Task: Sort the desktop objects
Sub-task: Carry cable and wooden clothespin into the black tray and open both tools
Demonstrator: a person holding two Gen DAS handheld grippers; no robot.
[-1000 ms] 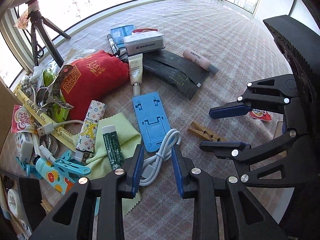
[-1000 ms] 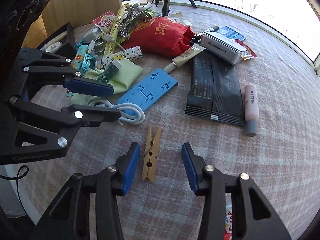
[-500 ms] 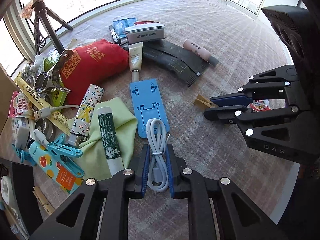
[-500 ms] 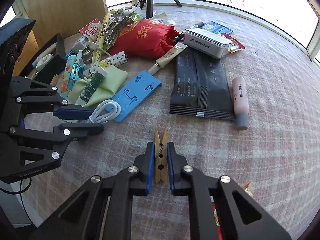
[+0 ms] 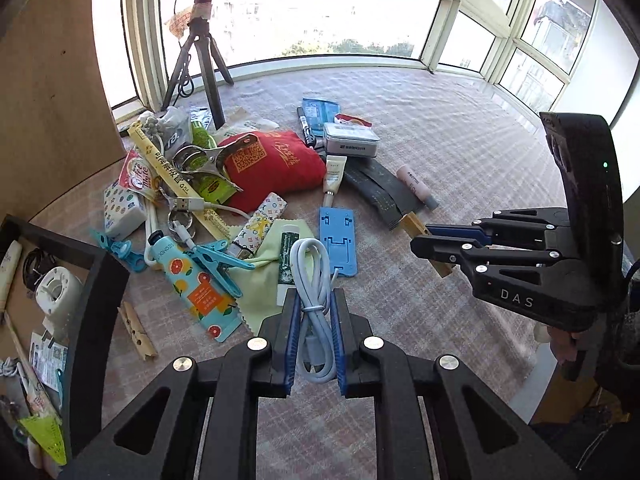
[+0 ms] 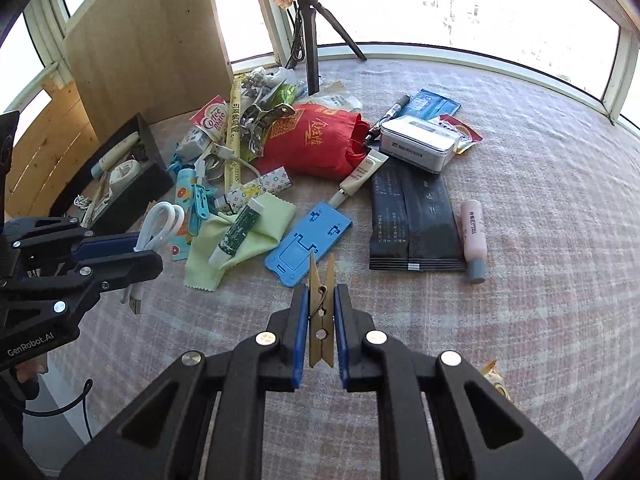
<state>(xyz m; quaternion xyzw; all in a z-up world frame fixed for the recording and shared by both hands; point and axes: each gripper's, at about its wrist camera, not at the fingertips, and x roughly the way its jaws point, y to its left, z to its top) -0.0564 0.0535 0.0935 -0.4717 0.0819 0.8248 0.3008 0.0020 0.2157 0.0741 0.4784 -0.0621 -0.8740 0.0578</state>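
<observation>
left hand-held gripper (image 5: 314, 320): clamped on the coiled white USB cable (image 5: 314, 280); cable is off the tabletop, its loop sticking out past the blue pads.
right hand-held gripper (image 6: 321, 320): clamped on a wooden clothespin (image 6: 321, 312), held upright between the pads, clear of the tabletop; the left view shows it side-on with the pin poking out both sides.
stage: two items picked, neither dropped off yet; I'd call the sort early, since most of the clutter is unsorted.
black tray (image 5: 98, 320): just left of the left gripper, holds a white round gadget, cords, paper bits; looks like one sorting spot, already partly filled.
near leftovers: second wooden clothespin (image 5: 138, 330) beside the tray rim; fruit-print tube (image 5: 196, 288), teal clip (image 5: 218, 266), green cloth (image 6: 240, 244) with a green stick tube (image 6: 238, 232) on it, all just ahead of the left gripper.
mid leftovers: blue phone stand (image 6: 308, 242) directly ahead of the right gripper; black sachet packs (image 6: 414, 220) and pink tube (image 6: 473, 234) ahead to its right.
far leftovers: red pouch (image 6: 316, 140), cream tube (image 6: 362, 174), metal tin (image 6: 418, 148), marker, blue packet, Coffee-mate sachet (image 6: 214, 116), metal clip, yellow stick pack.
beyond pile: tripod (image 6: 310, 40), wooden board, windows.
left to do: place cable and pin, then clear the pile; where each goes I cannot tell.
</observation>
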